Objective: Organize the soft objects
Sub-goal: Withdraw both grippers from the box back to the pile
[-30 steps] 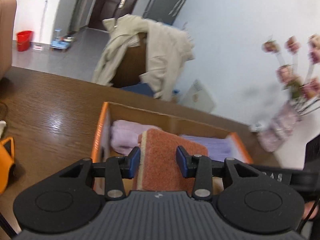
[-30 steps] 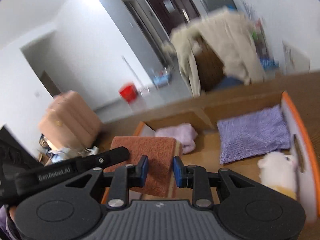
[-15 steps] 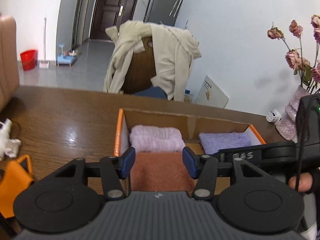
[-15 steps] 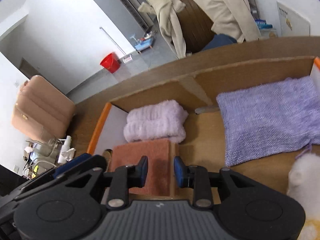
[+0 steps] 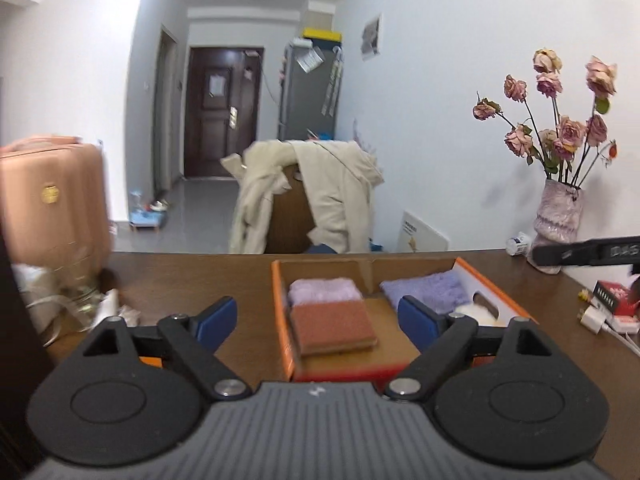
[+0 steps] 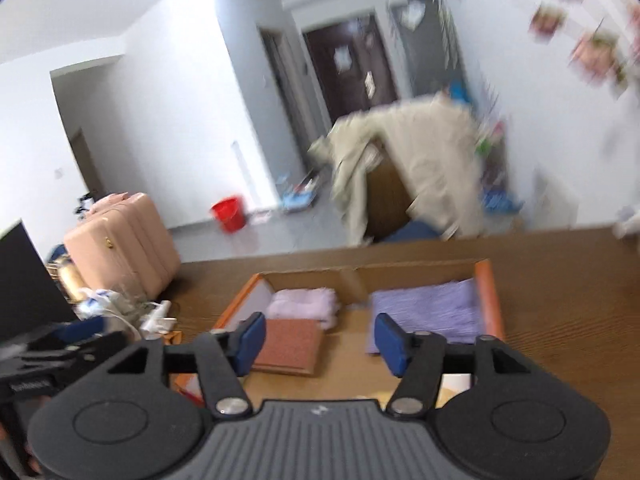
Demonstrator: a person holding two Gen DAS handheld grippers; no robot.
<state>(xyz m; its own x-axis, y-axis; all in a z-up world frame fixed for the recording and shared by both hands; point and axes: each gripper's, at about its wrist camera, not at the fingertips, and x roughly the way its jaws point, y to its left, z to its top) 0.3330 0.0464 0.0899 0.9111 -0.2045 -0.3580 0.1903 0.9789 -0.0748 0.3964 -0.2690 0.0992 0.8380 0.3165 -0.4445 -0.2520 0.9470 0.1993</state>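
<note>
Now both jaws were opening, empty: left hand-held gripper (image 5: 316,322) wide, right hand-held gripper (image 6: 320,338) mid-wide. Rust folded cloth (image 5: 334,326) lay inside the box (image 5: 280,320), just before the lilac towel (image 5: 324,290). Placement looked finished; next needs another soft item.

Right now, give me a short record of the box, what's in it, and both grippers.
box: open, orange-edged, on the table
left side: orange towel folded flat, pink towel behind it
right side: purple cloth lying flat, white plush in front of it
left gripper: jaws opening, nothing between them
right gripper: jaws opening, nothing between them
</note>
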